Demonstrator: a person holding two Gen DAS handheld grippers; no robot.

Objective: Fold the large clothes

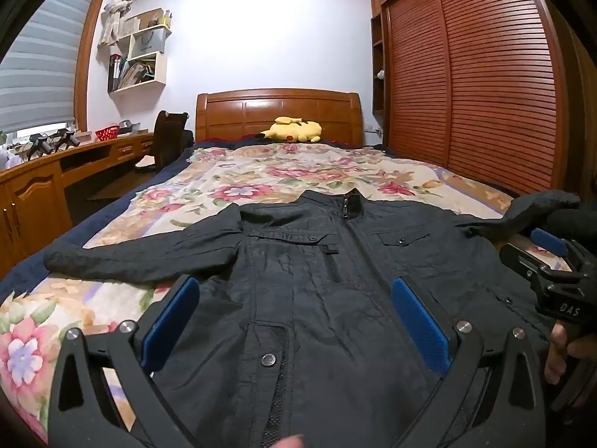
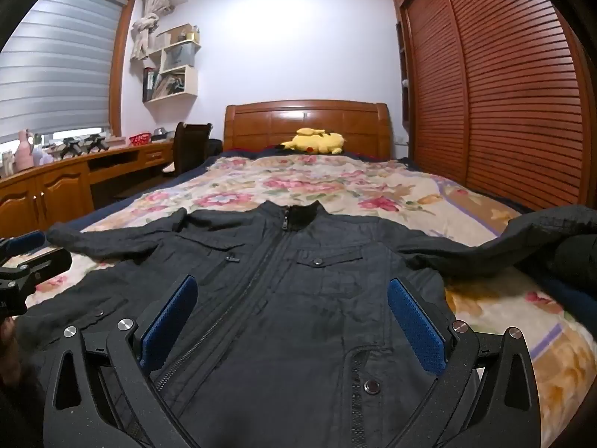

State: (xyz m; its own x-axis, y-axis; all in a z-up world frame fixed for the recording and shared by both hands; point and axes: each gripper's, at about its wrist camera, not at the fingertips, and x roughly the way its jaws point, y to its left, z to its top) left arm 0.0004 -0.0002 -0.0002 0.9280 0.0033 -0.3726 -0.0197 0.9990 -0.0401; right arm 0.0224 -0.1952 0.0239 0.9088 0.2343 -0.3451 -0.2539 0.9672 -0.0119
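A: Why is the black zip-front fabric jacket [image 1: 298, 280] spread front-up on the floral-quilted bed [image 1: 238, 175]?

B: So the sleeves can fold in, I'd judge. The left gripper [image 1: 294, 324] hangs over its left half, jaws wide and empty; the right gripper [image 2: 291, 321] likewise on the right.

A: Its direction?

B: Collar towards the wooden headboard [image 2: 306, 123], hem nearest; sleeves stretch sideways.

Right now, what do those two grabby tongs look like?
Both tongs are black with cut-out, triangle-shaped holes and shiny round silver bolts. The left tongs have two flat blue pads with a bumpy texture inside the fingers. The right tongs match, and seen from the left camera, their side carries white letters reading DAS.
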